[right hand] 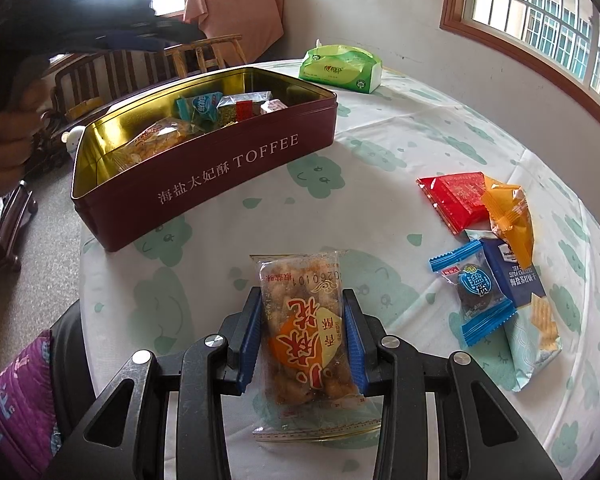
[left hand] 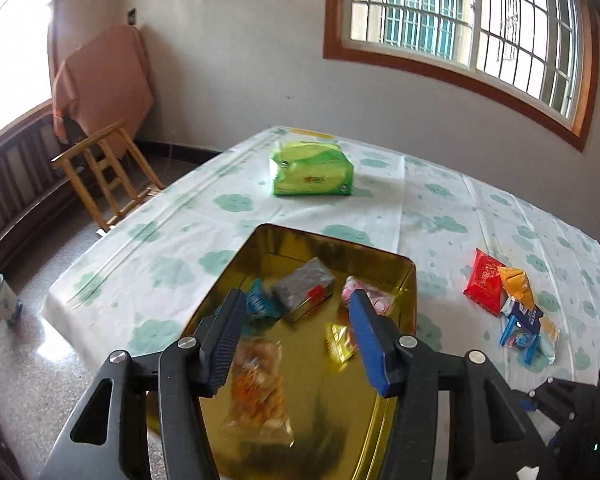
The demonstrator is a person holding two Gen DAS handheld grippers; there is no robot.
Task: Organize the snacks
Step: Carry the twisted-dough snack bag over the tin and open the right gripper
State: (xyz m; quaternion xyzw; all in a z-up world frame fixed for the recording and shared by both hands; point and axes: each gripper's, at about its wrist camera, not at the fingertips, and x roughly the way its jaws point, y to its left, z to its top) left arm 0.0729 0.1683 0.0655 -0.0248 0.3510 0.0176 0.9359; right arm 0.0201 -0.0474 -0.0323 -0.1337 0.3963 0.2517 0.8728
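**Left jaws empty over the tin, right jaws clamped on a fried-snack packet**

Left wrist view: the left gripper (left hand: 296, 320) hangs above the open toffee tin (left hand: 404, 280), its blue pads spread apart with nothing between them. On the gold floor lie a clear packet of orange fried pieces (left hand: 258, 384) at 6 o'clock, a small yellow sweet (left hand: 340, 340), a grey bar with a red label (left hand: 304, 290), a blue-wrapped piece (left hand: 260, 302) and a pink one (left hand: 366, 294) at 1 o'clock. A green tissue pack (left hand: 312, 168) sits at 12 o'clock on the cloud-print tablecloth (left hand: 140, 248); its writing is too small to read. A loose pile of snacks (left hand: 508, 300) lies at 3 o'clock.

Right wrist view: the right gripper (right hand: 304, 336) is clenched on a clear fried-snack packet (right hand: 300, 320), printed upside down "0260101" with large red Chinese characters, low over the cloth. At 11 o'clock the maroon tin reads "海盐太妃酥 TOFFEE". At 3 o'clock lie a red packet (right hand: 456, 196), an orange packet (right hand: 508, 216), a blue-ended sweet (right hand: 476, 292) and a navy packet (right hand: 516, 276) with partly hidden English words.
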